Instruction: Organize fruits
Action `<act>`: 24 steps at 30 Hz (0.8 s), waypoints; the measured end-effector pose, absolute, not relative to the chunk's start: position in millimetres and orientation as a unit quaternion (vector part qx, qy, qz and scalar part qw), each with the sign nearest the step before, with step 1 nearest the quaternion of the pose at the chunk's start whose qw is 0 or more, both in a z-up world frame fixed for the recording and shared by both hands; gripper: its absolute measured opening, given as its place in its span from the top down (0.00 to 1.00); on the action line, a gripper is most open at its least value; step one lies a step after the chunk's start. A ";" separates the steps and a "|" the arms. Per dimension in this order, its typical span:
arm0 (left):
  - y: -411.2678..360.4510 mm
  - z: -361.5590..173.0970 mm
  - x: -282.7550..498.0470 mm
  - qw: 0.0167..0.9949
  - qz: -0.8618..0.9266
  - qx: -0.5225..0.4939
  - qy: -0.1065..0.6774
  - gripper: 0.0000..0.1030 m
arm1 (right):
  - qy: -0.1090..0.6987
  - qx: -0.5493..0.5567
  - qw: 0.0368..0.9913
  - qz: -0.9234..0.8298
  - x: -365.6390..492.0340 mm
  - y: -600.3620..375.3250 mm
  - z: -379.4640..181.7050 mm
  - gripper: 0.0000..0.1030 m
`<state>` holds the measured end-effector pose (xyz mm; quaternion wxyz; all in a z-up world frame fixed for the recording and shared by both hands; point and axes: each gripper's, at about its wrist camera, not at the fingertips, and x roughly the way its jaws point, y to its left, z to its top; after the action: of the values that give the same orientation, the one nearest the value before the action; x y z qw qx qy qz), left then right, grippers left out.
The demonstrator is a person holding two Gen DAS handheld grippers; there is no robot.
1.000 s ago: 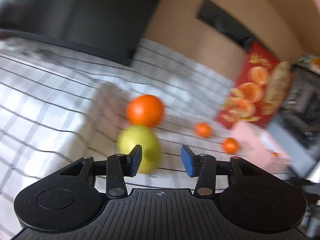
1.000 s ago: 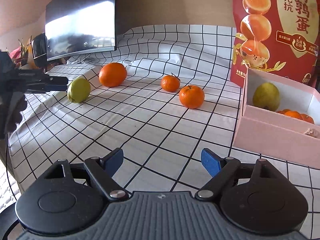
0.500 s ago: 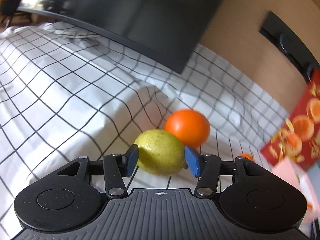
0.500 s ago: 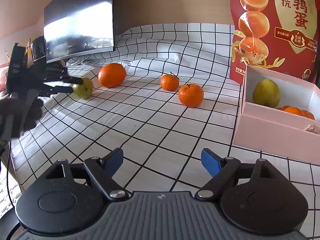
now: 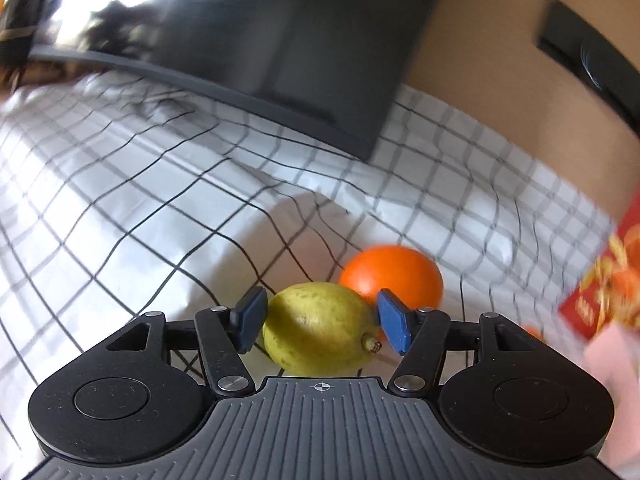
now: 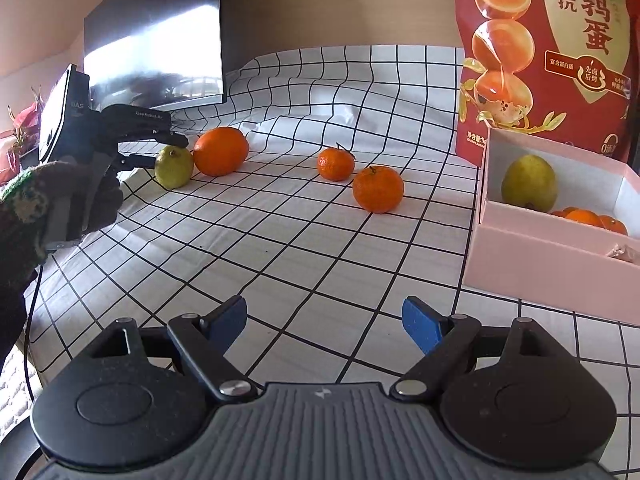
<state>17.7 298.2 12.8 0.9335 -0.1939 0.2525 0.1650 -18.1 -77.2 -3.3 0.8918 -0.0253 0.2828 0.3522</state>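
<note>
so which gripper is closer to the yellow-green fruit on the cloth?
Left. The left gripper straddles the yellow-green fruit, its fingers just opened wider and not pressing it. The right gripper hangs open over bare checked cloth, well short of it.

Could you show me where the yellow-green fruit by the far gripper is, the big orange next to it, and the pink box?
yellow-green fruit (image 5: 316,330), left wrist view, middle of its skin.
big orange (image 6: 221,151), right wrist view, centre of its front.
pink box (image 6: 548,268), right wrist view, near outer wall.
</note>
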 end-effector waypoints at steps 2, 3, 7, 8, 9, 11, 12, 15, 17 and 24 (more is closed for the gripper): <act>291.2 12.2 12.7 0.938 0.155 -0.159 0.265 0.36 | 0.282 -0.025 0.892 0.352 -18.8 -76.9 -3.1 0.17; 288.6 11.6 8.2 0.939 0.150 -0.147 0.271 0.36 | 0.283 -0.026 0.892 0.352 -18.7 -76.0 -3.1 0.17; 293.9 9.3 -12.6 0.939 0.124 -0.165 0.275 0.35 | 0.284 -0.054 0.893 0.346 -19.3 -65.2 -0.9 0.17; 297.3 9.1 -18.1 0.939 0.113 -0.181 0.270 0.35 | 0.278 -0.065 0.890 0.355 -20.7 -59.8 1.1 0.17; 304.3 9.0 -27.8 0.938 0.093 -0.214 0.254 0.36 | 0.272 -0.076 0.889 0.361 -22.4 -53.4 4.0 0.17; 317.8 7.8 -42.2 0.932 0.059 -0.279 0.222 0.38 | 0.260 -0.092 0.884 0.377 -24.8 -41.2 12.3 0.17; 322.5 7.0 -47.9 0.929 0.056 -0.303 0.206 0.38 | 0.255 -0.094 0.880 0.389 -25.2 -34.8 17.5 0.17; 330.8 2.1 -67.5 0.928 0.096 -0.329 0.149 0.38 | 0.249 -0.090 0.867 0.421 -20.2 -11.5 33.1 0.17; 332.4 -5.9 -80.4 0.924 0.131 -0.337 0.126 0.38 | 0.247 -0.093 0.858 0.442 -15.2 9.9 41.6 0.17; 320.6 -15.0 -109.4 0.932 0.212 -0.265 0.130 0.38 | 0.270 -0.089 0.828 0.483 8.9 99.2 49.4 0.17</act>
<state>-109.4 320.6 -15.0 0.9316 -0.2653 0.1303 0.2115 8.9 99.2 49.4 0.8281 -0.0894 0.2700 0.4831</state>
